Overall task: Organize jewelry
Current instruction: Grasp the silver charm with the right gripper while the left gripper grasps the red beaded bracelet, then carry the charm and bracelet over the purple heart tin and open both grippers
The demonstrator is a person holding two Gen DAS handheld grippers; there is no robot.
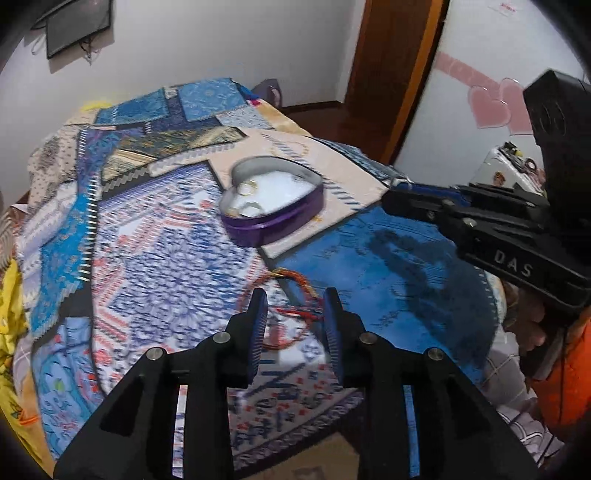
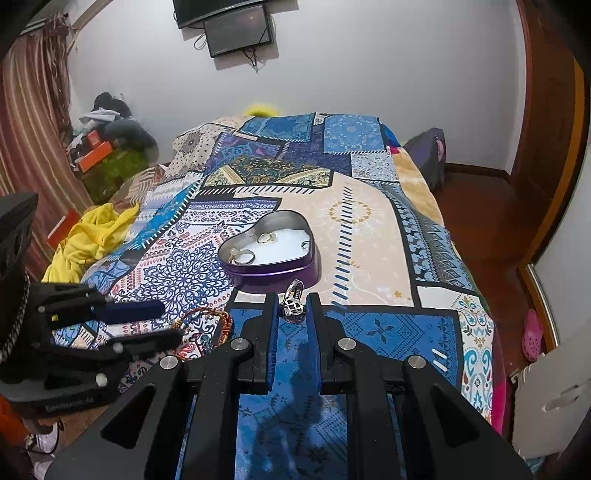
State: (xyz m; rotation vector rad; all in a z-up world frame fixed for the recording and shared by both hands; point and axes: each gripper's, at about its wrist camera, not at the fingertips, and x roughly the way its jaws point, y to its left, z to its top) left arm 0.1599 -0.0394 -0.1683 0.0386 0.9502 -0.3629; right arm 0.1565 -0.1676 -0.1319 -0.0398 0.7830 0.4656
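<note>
Motion blur smears my left view, so the rings (image 1: 246, 189) in the heart tin (image 1: 275, 221) stay indistinct. My left fingers (image 1: 258, 314) hide part of the red bracelet (image 1: 295, 280).

A bedroom in a private home.
A bed (image 2: 369, 229) with a patchwork cover in blue patterns fills the room, and a small dark screen (image 2: 238, 31) hangs on the white wall behind it. A striped curtain (image 2: 33, 122) hangs at one side, with a heap of clothes and boxes (image 2: 107, 133) near it. There is a wooden door frame (image 1: 402, 74), pink heart stickers (image 1: 495, 105) and a pink slipper (image 2: 532, 334) on the floor.
</note>
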